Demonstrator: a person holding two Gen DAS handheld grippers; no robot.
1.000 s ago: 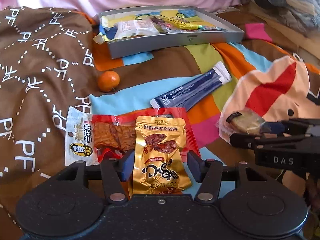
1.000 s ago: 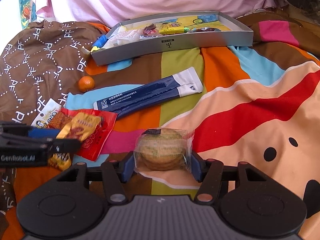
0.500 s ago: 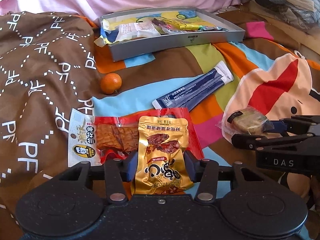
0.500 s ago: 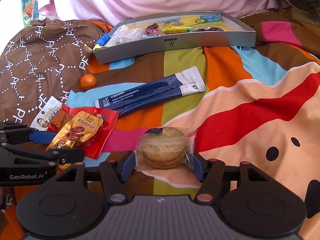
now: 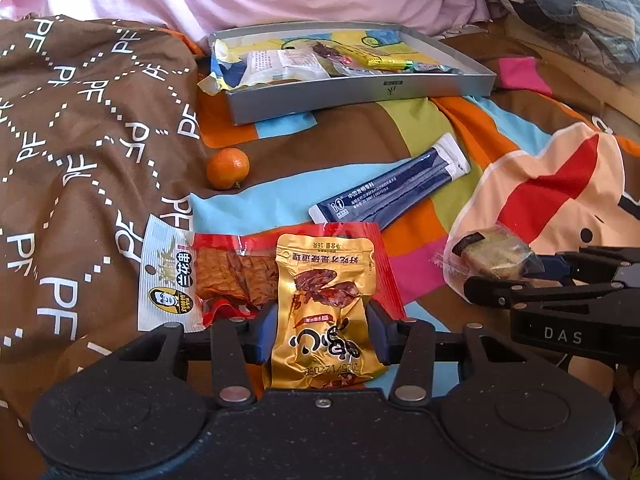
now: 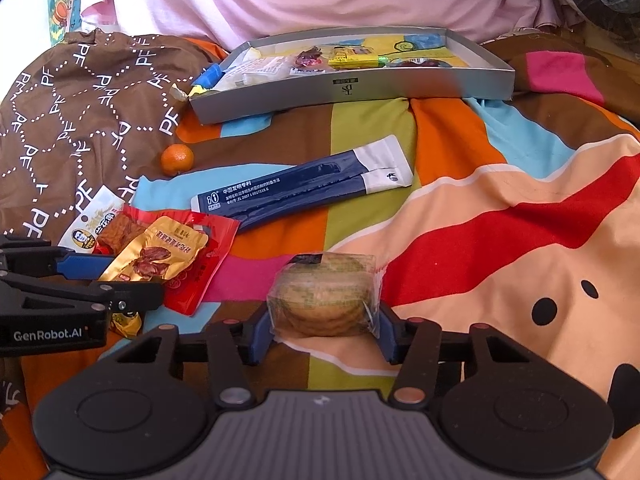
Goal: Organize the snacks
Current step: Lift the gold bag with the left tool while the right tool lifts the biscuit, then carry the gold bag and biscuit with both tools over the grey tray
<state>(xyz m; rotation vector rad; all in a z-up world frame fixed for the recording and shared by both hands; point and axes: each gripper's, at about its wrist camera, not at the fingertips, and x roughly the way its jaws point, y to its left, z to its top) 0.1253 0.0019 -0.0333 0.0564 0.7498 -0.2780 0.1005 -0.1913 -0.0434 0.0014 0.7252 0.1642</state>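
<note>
Both grippers hang low over a bed spread with a bright striped cartoon blanket.

At the bottom centre of the left wrist view, the left gripper has just been closing, and its blue fingers now press on both sides of a shiny gold foil snack pouch. The pouch lies on top of a red-and-clear packet of brown dried strips.

At the bottom centre of the right wrist view, the right gripper has also just been closing, and its fingers squeeze a round biscuit cake in clear wrapping.

Above them in both views lie a long navy-and-white sachet and a small orange fruit, which sits at the edge of a brown patterned cloth. In the upper middle, a shallow grey cardboard tray already holds several wrapped snacks.
</note>
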